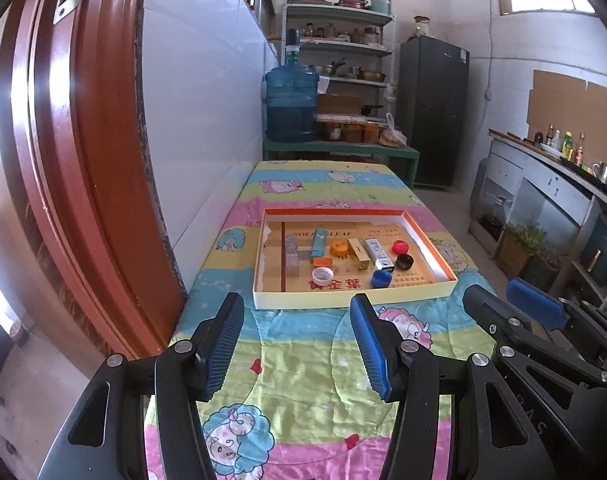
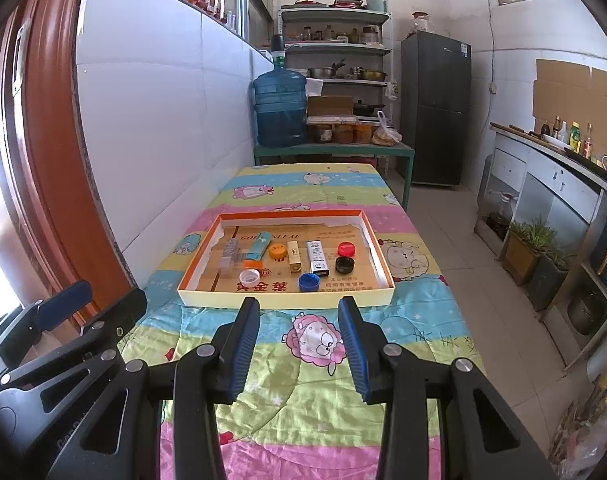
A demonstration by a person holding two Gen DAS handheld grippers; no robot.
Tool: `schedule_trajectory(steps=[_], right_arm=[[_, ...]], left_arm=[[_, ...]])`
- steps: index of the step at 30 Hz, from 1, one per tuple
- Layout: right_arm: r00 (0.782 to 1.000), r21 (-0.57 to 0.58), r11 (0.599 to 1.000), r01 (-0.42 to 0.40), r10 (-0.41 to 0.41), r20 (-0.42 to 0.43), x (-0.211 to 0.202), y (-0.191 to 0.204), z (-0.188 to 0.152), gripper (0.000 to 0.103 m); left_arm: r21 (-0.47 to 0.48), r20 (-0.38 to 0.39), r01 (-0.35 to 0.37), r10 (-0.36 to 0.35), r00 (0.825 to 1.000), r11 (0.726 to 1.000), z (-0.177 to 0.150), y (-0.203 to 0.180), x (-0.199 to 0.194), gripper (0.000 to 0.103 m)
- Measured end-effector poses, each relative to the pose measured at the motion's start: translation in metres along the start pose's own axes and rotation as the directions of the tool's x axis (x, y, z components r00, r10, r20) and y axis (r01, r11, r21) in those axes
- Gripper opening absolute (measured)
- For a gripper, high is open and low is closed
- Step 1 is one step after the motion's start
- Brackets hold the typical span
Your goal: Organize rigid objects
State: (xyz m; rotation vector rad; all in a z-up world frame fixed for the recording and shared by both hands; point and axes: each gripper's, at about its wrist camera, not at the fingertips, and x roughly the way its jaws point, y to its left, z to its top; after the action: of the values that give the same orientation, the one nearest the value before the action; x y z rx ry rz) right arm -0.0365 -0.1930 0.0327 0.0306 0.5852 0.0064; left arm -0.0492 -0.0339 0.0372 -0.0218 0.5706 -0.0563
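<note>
A kitchen table under a cartoon-print quilt point(image 2: 303, 380) fills the frame. At centre sits a shallow box tray point(image 2: 385, 264) holding bottle caps point(image 2: 308, 281), small boxes point(image 2: 316, 257) and other bits, seemingly all gathered already. At the bottom edge, the left gripper point(image 1: 297, 348) and right gripper point(image 2: 299, 350) hover over the quilt, jaws parted, holding nothing.

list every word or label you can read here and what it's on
"GOLDEN LEAF", partly hidden by items: printed on the floor of the shallow box.
"黄金葉", red characters: near the front of the box floor.
Print on the white pack, gold pack, orange cap and fridge sticker: too small to read.
</note>
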Motion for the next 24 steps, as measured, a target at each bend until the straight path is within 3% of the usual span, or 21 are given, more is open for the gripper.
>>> schedule_trajectory(steps=[24], right_arm=[[1.000, -0.002, 1.000, -0.008, 0.008, -0.013, 0.0050, 0.0030, -0.0012, 0.041]], left_arm=[[0.000, -0.003, -0.004, 0.004, 1.000, 1.000, 0.0015, -0.0006, 0.0051, 0.057]])
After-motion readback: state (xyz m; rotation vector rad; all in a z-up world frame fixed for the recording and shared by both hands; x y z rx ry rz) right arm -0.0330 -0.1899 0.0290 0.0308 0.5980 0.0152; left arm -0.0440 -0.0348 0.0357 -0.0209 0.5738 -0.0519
